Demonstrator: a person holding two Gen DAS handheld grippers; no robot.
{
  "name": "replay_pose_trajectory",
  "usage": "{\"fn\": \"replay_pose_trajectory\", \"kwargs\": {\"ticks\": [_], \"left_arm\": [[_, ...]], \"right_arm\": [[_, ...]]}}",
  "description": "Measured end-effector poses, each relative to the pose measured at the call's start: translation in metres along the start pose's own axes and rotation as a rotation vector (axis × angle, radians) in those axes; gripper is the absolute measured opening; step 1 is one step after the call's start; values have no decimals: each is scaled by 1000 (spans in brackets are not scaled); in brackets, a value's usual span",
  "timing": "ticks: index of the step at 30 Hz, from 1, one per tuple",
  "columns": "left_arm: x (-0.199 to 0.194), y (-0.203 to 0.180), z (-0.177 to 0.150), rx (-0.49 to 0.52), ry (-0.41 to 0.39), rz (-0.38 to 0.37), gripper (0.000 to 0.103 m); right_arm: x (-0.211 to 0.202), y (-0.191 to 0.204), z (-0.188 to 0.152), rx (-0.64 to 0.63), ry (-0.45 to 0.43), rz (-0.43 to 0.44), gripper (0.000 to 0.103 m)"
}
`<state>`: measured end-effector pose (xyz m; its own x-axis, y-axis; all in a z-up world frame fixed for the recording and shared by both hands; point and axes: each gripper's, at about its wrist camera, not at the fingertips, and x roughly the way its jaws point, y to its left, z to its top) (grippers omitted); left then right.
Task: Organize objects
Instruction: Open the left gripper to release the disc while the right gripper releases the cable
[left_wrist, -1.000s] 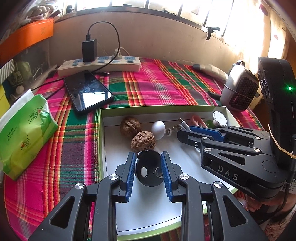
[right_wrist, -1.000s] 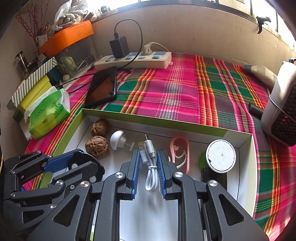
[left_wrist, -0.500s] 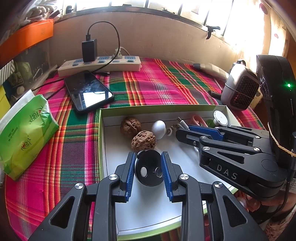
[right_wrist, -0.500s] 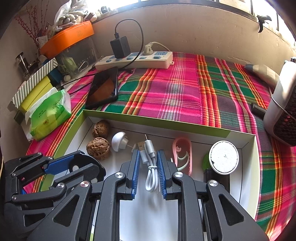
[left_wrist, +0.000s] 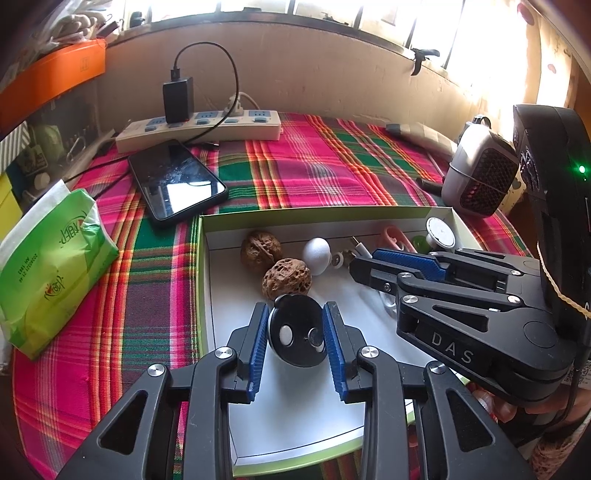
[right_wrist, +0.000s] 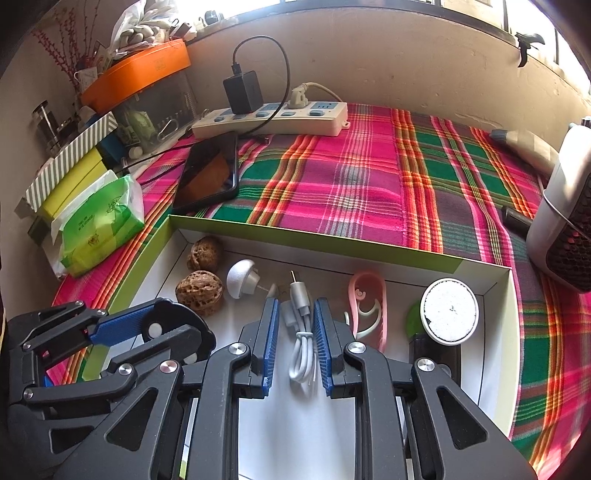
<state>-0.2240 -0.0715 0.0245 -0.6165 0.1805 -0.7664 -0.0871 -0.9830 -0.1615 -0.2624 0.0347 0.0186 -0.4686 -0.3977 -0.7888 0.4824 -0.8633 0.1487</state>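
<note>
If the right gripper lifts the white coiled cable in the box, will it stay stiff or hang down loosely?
The white coiled USB cable will probably sag: it is thin and folded in loops. Its free plug ends may swing or catch on the pink plastic clip nearby. It looks light, so the right gripper, clamped on it, should lift it easily.

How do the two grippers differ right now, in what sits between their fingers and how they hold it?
The left gripper brackets a round black disc and its jaws are opening, with gaps at both pads. The right gripper is shut on a bundled white cable, a thinner, softer thing. Both point down into the same white tray with blue pads.
</note>
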Motion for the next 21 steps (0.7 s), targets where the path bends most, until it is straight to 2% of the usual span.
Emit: {"fn": "replay_pose_trajectory", "kwargs": {"ticks": [6, 8, 21], "left_arm": [[-3, 1, 0, -3, -6, 5, 33], [-4, 2, 0, -6, -7, 7, 34], [-14, 4, -5, -15, -14, 22, 35]], "right_arm": [[-3, 0, 0, 2, -7, -1, 21], [-5, 0, -1, 1, -8, 0, 26], [-19, -1, -5, 17, -35, -6, 34]]}}
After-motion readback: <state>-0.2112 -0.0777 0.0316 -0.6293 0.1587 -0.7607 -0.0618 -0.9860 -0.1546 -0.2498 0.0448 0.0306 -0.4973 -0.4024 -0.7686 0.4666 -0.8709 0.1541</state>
